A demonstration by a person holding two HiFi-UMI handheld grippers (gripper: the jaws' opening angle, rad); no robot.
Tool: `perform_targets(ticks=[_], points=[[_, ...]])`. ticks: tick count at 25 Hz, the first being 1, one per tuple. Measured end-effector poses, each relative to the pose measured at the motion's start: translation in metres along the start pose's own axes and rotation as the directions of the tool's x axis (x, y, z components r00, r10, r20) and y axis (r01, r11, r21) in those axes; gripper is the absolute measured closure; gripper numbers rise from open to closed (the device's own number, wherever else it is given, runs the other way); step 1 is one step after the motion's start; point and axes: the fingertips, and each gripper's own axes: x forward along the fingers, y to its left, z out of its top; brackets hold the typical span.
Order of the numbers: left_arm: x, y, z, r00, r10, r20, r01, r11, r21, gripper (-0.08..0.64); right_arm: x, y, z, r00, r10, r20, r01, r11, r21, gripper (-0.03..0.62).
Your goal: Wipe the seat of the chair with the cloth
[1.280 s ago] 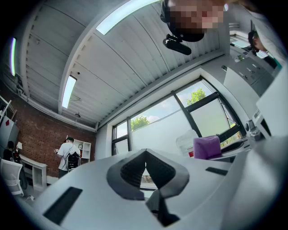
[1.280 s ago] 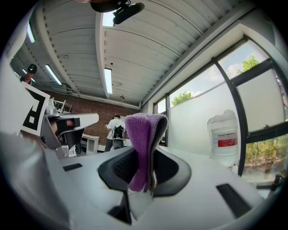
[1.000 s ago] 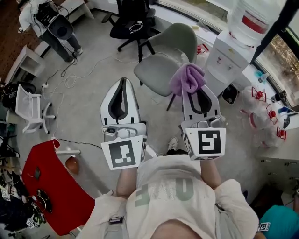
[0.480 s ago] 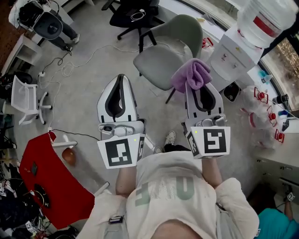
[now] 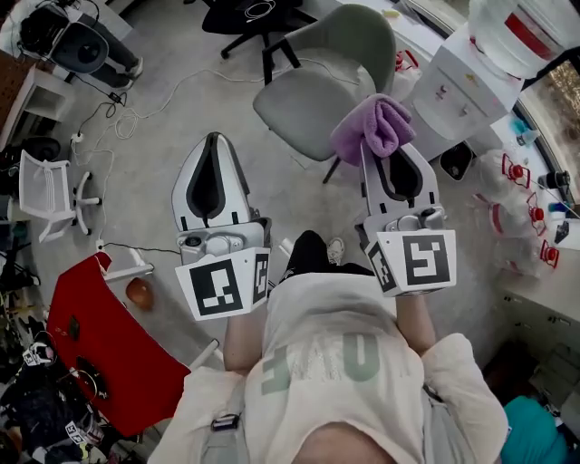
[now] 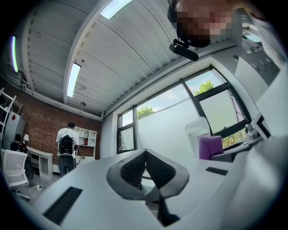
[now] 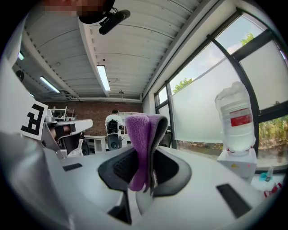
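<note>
A grey-green shell chair stands on the floor ahead of me in the head view, its seat bare. My right gripper is shut on a purple cloth, which bunches over the chair's right front edge as seen from above. In the right gripper view the purple cloth hangs folded between the pads of the right gripper. My left gripper is shut with nothing in it, held over bare floor left of the chair. The left gripper points level across the room.
A black office chair stands behind the grey one. A water dispenser with a large bottle stands at the right. Cables trail over the floor at left, by a white chair and a red table.
Both grippers and my view have moved forward toward the grey chair. The chair has come nearer in the head view, and the cloth stays held.
</note>
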Motion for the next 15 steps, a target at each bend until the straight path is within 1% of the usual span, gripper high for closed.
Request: perform_targets(ticks=[4,8,11,15], points=[[0.016,0.006,-0.009,1.0,0.006,-0.017,-0.006,1.0,0.005,0.548,0.019,-0.005,-0.002,1.0,0.013,-0.012,-0.013,1.0,0.008,0.505],[0.045,0.026,-0.02,1.0,0.019,-0.003,-0.019,1.0,-0.006,0.548,0.047,-0.009,-0.002,1.0,0.002,-0.014,-0.003,1.0,-0.023,0.505],[0.079,0.047,-0.03,1.0,0.02,0.013,-0.019,1.0,-0.024,0.548,0.075,-0.013,-0.002,1.0,-0.017,-0.01,0.017,0.999,-0.042,0.505],[0.134,0.07,-0.036,0.999,-0.019,0.046,0.02,0.999,-0.034,0.548,0.125,-0.022,0.005,0.998,-0.058,0.008,0.059,0.997,-0.052,0.505]])
